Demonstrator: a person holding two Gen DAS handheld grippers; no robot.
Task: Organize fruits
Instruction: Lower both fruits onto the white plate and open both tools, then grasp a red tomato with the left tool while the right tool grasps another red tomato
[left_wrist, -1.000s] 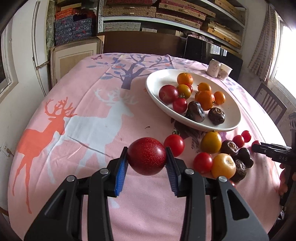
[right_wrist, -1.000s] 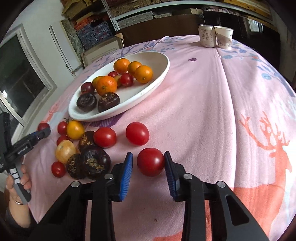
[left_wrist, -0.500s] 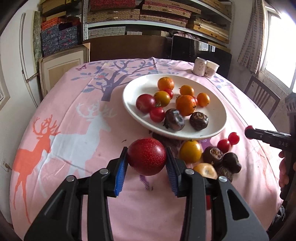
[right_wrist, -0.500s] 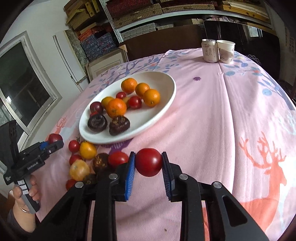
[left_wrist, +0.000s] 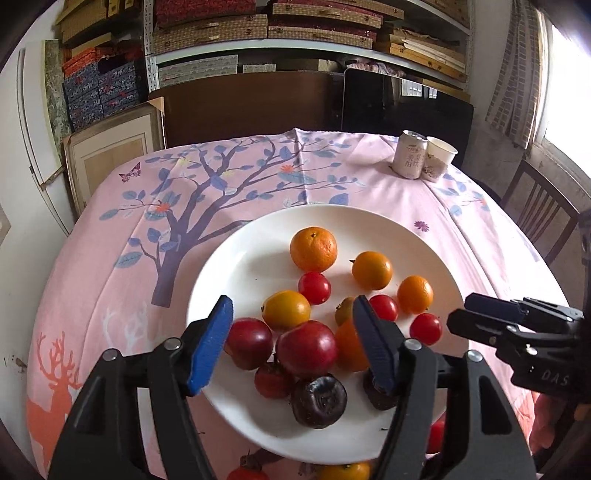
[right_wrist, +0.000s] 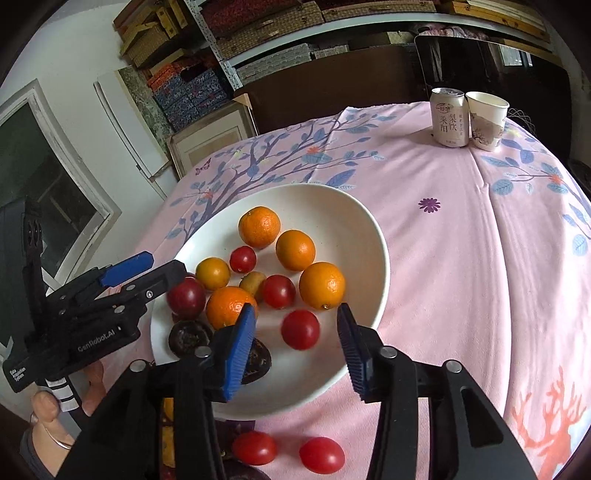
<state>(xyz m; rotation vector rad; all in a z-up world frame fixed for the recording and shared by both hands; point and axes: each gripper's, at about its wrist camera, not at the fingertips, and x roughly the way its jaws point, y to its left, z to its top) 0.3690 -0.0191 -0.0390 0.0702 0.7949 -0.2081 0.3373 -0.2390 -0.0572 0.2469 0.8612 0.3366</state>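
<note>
A white oval plate (left_wrist: 229, 280) (right_wrist: 354, 221) holds oranges, tomatoes, plums and dark fruits. My left gripper (left_wrist: 295, 339) is open over its near side; a dark red plum (left_wrist: 306, 349) lies on the plate between the blue pads, free of them. My right gripper (right_wrist: 297, 343) is open over the plate; a red tomato (right_wrist: 300, 329) lies between its pads, released. The right gripper also shows at the right in the left wrist view (left_wrist: 480, 314), and the left gripper at the left in the right wrist view (right_wrist: 140, 273).
Two red tomatoes (right_wrist: 288, 452) and other loose fruits lie on the pink deer tablecloth (right_wrist: 480, 258) in front of the plate. A drink can (right_wrist: 447, 117) and paper cup (right_wrist: 485, 120) stand at the far side. A wooden chair (left_wrist: 539, 218) stands at the right.
Both grippers moved over the plate and opened. The left one let go of the dark red plum, the right one let go of the red tomato; both fruits now lie on the plate.
</note>
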